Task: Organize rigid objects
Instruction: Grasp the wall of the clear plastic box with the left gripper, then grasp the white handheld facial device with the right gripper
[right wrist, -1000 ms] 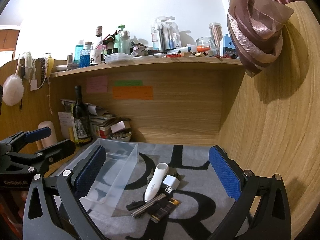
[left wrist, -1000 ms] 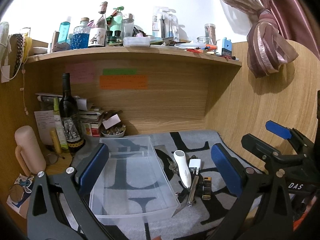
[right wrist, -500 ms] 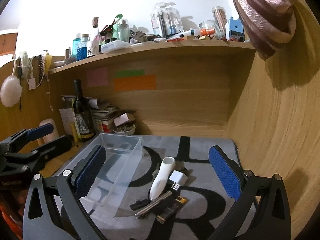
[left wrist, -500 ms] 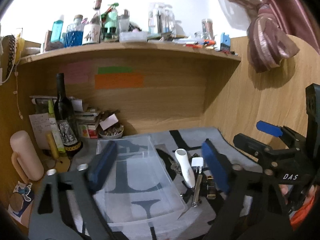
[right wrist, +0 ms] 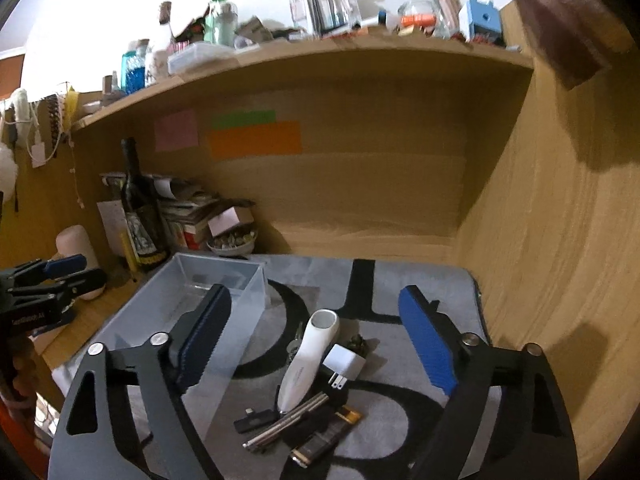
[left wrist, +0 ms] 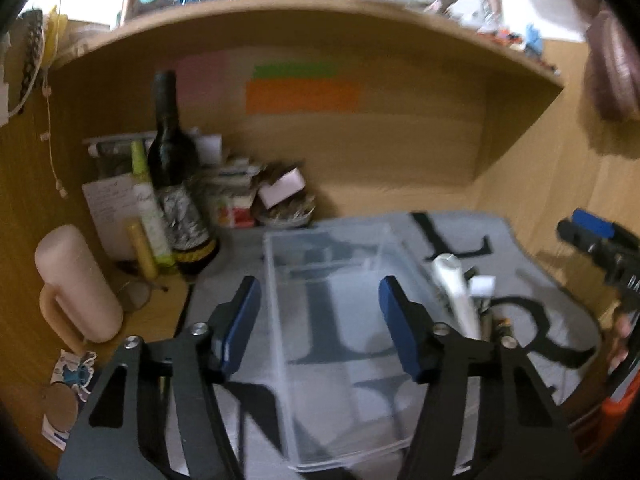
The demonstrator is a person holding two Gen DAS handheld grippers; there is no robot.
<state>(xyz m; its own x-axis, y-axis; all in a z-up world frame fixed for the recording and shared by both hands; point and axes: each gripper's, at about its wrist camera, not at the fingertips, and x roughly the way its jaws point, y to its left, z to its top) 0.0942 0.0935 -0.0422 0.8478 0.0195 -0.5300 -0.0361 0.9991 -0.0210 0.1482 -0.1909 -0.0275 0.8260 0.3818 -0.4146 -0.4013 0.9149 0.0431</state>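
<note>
A clear plastic bin [left wrist: 332, 240] [right wrist: 224, 261] lies on a grey mat. To its right is a pile of small items: a white handheld device [right wrist: 308, 360] [left wrist: 456, 292], a white plug [right wrist: 344, 362], a metal tube [right wrist: 286, 424], a black and gold stick [right wrist: 324, 438] and a small black dongle [right wrist: 254, 420]. My left gripper [left wrist: 320, 324] hovers over the bin's left part. Its jaws are closing and touch nothing. My right gripper [right wrist: 316, 338] hangs above the white device. Its jaws are closing too, still wide, and the pads are clear of it.
A dark wine bottle [left wrist: 176, 184], a pink mug [left wrist: 76, 284], stacked books and a small bowl [right wrist: 232, 240] crowd the back left corner. A wooden wall [right wrist: 560, 240] bounds the mat [right wrist: 420, 280] on the right. A cluttered shelf [right wrist: 320, 46] runs overhead.
Both grippers have moved forward and down toward the mat. The left jaws have narrowed a lot and now sit over the bin. The right jaws have narrowed a little.
</note>
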